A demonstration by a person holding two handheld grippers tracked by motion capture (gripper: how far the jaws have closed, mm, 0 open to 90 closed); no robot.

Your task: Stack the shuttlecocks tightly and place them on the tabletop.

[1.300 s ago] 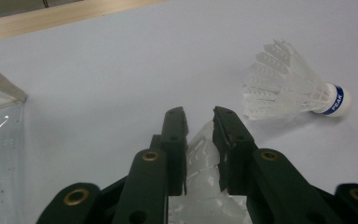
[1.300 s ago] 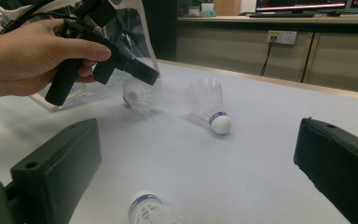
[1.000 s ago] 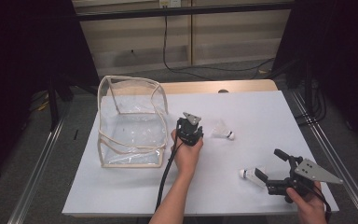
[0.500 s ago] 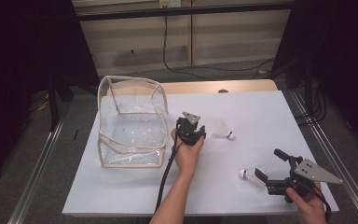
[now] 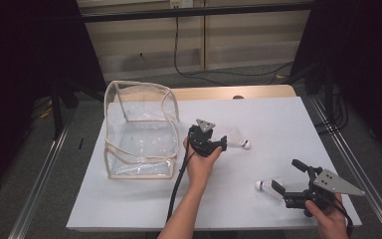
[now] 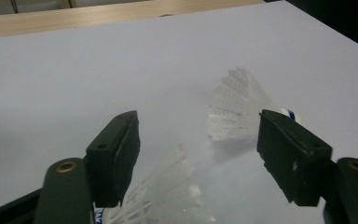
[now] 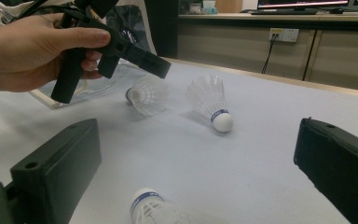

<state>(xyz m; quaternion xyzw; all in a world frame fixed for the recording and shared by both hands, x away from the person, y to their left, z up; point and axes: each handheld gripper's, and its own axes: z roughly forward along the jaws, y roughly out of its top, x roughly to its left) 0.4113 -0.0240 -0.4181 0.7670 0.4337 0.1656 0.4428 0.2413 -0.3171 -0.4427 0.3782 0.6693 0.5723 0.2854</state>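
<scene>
Right tongs (image 5: 289, 175), nearest: spread, empty, shuttlecock (image 5: 267, 187) lying between the jaws, cork pointing away toward the clear bag (image 5: 140, 130).

Left tongs (image 6: 196, 147), just right of the bag: jaws just been opening, a second shuttlecock (image 6: 168, 200) below them, unpinched; a third (image 6: 240, 109) beyond, cork away.

Blue cork bands, lettering unreadable.

My high view: fixed above near edge, faces forward and down, takes in whole white rectangular worktop (image 5: 278, 119). My left gripper view: rides low, close, looks along worktop toward its far tan edge. My right gripper view: low, near surface, faces across worktop toward left gripper (image 7: 121, 46). All three share white feathered shuttlecock with blue-banded cork (image 5: 238, 141) (image 6: 242, 112) (image 7: 212, 105).
</scene>
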